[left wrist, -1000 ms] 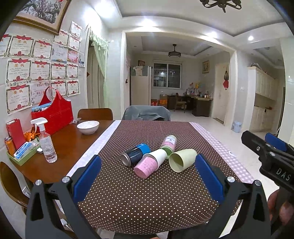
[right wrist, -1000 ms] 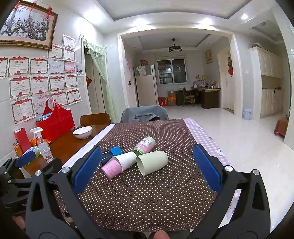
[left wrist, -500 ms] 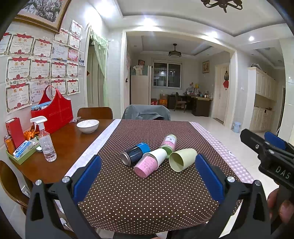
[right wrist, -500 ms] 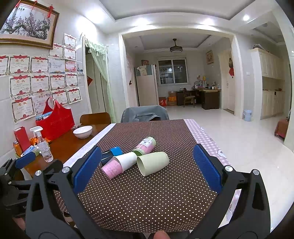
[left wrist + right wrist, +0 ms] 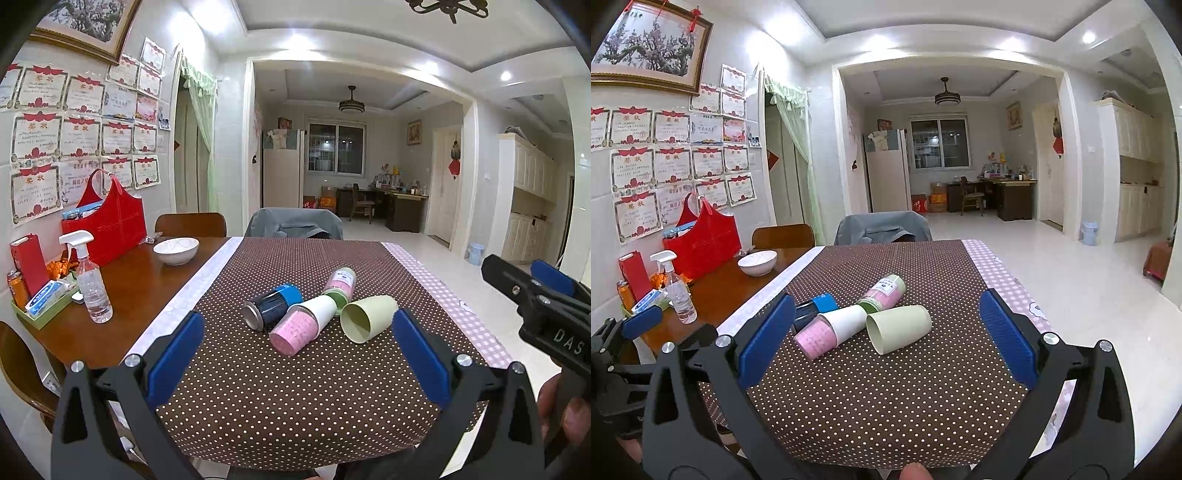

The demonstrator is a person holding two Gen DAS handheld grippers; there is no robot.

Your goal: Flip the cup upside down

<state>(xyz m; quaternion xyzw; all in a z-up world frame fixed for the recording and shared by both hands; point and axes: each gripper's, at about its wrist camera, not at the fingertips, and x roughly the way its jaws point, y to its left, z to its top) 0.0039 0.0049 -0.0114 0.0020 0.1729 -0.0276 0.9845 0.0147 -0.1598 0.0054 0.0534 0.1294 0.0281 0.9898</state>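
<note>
A pale green cup [image 5: 367,317] [image 5: 899,328] lies on its side on the dotted brown tablecloth [image 5: 295,387] [image 5: 886,387], mouth toward me. Beside it lie a pink-and-white cup [image 5: 301,325] [image 5: 831,328], a dark can with a blue cap [image 5: 271,306] [image 5: 814,308] and a pink bottle with a green lid [image 5: 340,284] [image 5: 884,291]. My left gripper [image 5: 295,354] is open and empty, near the table's front edge. My right gripper [image 5: 882,350] is open and empty, also short of the cups. The right gripper shows in the left wrist view [image 5: 543,306].
On the bare wood at the left stand a white bowl [image 5: 176,250], a spray bottle [image 5: 90,280], a red bag [image 5: 105,225] and a green tray [image 5: 40,306] of small items. A grey-draped chair [image 5: 293,223] stands at the table's far end. White floor lies to the right.
Both grippers have drifted slightly; the view has hardly shifted. The cups have not moved and both grippers stay open.
</note>
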